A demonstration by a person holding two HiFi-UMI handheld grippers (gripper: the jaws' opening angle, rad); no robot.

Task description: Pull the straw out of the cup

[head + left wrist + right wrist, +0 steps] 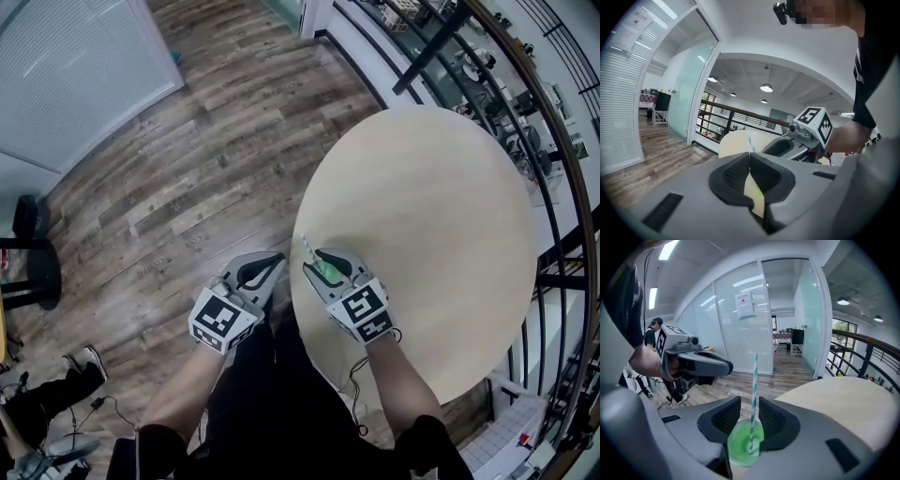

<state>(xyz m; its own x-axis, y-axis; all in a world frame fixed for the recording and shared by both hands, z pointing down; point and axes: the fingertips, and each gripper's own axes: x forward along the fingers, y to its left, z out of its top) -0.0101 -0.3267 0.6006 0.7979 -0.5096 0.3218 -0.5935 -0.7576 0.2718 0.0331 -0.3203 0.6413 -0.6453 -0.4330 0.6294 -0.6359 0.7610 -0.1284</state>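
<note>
A small green cup point(745, 442) sits between the jaws of my right gripper point(749, 403), which is shut on it. A teal-and-white striped straw point(753, 394) stands upright in the cup and rises above the jaws. In the head view the right gripper point(323, 263) holds the cup point(326, 273) over the near left edge of the round beige table point(441, 206), with the straw point(306, 247) poking up. My left gripper point(266, 269) is just left of it, off the table edge over the floor. Its jaws point(749, 157) meet at the tips with nothing held.
Wood floor point(187, 178) lies left of the table. A glass partition with blinds point(66, 66) stands at the far left and a dark railing point(525, 75) curves behind the table. A black stool point(33, 253) and someone's shoes point(84, 361) are at lower left.
</note>
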